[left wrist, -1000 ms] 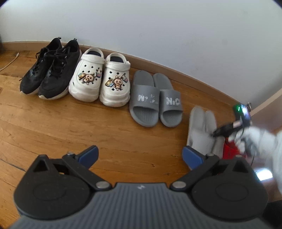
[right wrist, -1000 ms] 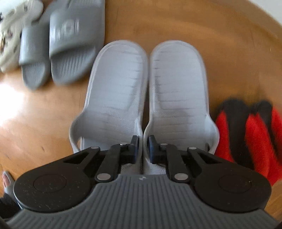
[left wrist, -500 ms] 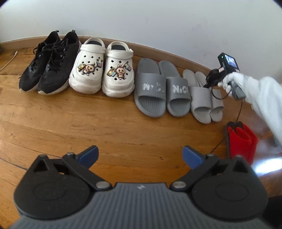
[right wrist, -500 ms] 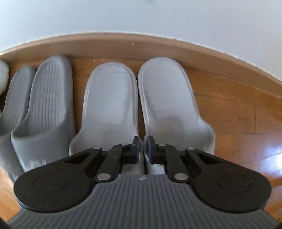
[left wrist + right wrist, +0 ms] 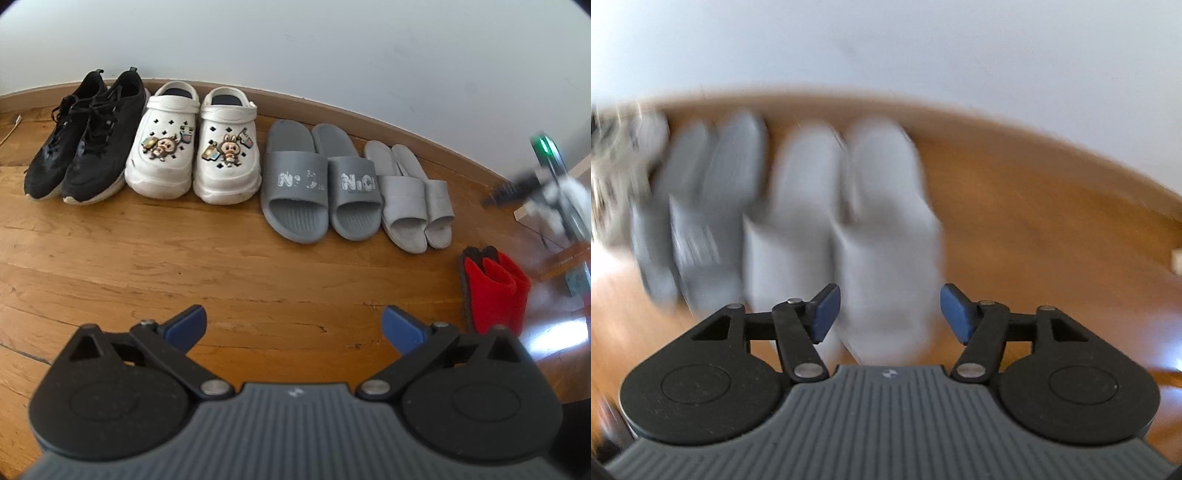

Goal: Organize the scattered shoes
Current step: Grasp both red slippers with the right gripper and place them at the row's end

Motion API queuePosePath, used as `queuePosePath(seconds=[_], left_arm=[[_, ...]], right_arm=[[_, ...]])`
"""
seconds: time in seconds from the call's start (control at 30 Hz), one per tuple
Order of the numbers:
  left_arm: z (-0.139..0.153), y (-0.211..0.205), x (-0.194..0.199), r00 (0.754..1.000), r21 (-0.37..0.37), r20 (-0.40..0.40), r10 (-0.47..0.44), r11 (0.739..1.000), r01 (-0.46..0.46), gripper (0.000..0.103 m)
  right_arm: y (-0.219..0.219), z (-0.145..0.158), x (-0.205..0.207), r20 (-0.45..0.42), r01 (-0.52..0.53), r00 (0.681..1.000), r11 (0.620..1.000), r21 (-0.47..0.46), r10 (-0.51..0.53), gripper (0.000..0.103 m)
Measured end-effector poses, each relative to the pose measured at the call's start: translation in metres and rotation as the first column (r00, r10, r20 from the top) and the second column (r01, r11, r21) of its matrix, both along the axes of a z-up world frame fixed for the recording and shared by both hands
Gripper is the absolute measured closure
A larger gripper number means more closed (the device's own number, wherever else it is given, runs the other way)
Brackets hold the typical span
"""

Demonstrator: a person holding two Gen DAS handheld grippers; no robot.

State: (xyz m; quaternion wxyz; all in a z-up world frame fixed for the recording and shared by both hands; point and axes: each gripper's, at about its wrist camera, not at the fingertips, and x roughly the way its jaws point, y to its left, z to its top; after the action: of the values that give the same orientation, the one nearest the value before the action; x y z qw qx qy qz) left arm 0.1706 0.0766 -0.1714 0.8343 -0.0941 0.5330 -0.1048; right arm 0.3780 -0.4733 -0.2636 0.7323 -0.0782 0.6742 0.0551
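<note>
Wood floor (image 5: 147, 266), white wall (image 5: 332, 48), wood skirting. Light grey slippers (image 5: 412, 195) paired, toes outward, at the right end of the shoe row by the skirting, ahead of both tongs. Left tongs (image 5: 293, 325) open, empty. Right tongs (image 5: 889, 308) opening, empty, above the slippers.

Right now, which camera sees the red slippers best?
The left wrist view. It shows the red slippers sharply, lying on the wooden floor apart from the row along the wall, to the right of the light grey slippers. The right wrist view is blurred and does not show the red pair.
</note>
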Motion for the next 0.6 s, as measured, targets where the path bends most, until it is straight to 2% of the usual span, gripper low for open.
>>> queuePosePath(seconds=[0.07,0.1,0.23,0.33,0.37,0.43,0.47,0.53,0.6], left_arm=[[0.0,-0.002,0.0,1.0,0.002,-0.001,-0.006,1.0,0.006,0.0],[-0.001,-0.003,0.0,1.0,0.004,-0.002,-0.009,1.0,0.009,0.0],[-0.004,-0.007,0.001,1.0,0.019,-0.016,-0.019,1.0,0.02,0.0],[-0.006,-0.009,0.002,0.999,0.032,-0.027,-0.022,0.999,0.023,0.0],[-0.007,-0.009,0.003,0.999,0.035,-0.029,-0.021,0.999,0.022,0.0],[-0.009,-0.009,0.005,0.999,0.038,-0.037,-0.016,0.999,0.018,0.001],[-0.01,-0.009,0.006,0.999,0.04,-0.04,-0.014,0.999,0.016,0.0],[-0.011,-0.009,0.007,0.999,0.044,-0.046,-0.011,0.999,0.013,0.0],[-0.014,-0.01,0.008,0.999,0.055,-0.053,0.0,0.998,0.003,0.0]], right_arm=[[-0.033,-0.014,-0.031,-0.069,0.017,0.997,0.998,-0.055,-0.021,0.042],[-0.033,-0.013,-0.034,-0.074,0.02,0.997,0.998,-0.058,-0.024,0.042],[-0.069,-0.046,-0.08,-0.129,0.09,0.987,0.995,-0.049,-0.095,0.041],[-0.068,-0.069,-0.092,-0.141,0.123,0.981,0.99,-0.068,-0.132,0.028],[-0.067,-0.078,-0.095,-0.148,0.127,0.979,0.988,-0.084,-0.139,0.029],[-0.064,-0.089,-0.101,-0.145,0.136,0.978,0.985,-0.104,-0.15,0.036],[-0.063,-0.091,-0.103,-0.133,0.141,0.979,0.984,-0.105,-0.155,0.058],[-0.059,-0.095,-0.107,-0.108,0.152,0.981,0.982,-0.108,-0.164,0.067],[-0.053,-0.093,-0.112,-0.055,0.152,0.986,0.981,-0.124,-0.16,0.071]])
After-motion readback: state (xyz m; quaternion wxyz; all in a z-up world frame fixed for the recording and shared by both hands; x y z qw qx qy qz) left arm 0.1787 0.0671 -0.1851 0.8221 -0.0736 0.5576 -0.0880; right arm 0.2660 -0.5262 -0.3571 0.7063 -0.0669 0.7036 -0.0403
